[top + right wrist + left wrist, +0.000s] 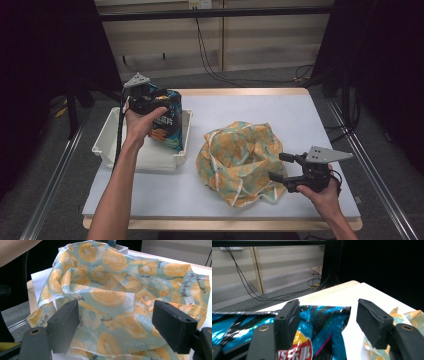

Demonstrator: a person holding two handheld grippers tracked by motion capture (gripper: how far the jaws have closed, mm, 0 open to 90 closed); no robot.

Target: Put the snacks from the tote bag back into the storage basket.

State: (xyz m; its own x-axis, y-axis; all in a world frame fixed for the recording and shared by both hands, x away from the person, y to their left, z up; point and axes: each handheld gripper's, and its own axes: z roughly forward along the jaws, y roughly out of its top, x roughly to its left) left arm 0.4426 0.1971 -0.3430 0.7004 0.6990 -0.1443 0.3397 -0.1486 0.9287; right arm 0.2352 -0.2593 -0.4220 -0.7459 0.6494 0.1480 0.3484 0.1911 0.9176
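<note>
Now my left gripper (150, 100) gapes loose over the shiny blue snack bag (167, 122) in the white plastic bin (107, 142); next, clear away.

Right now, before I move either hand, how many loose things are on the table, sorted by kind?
Snack bags: 1, the blue bag standing in the tub
Tubs: 1, the white tub
Cloth bags: 1, the crumpled fruit-print bag
Total: 3
</note>
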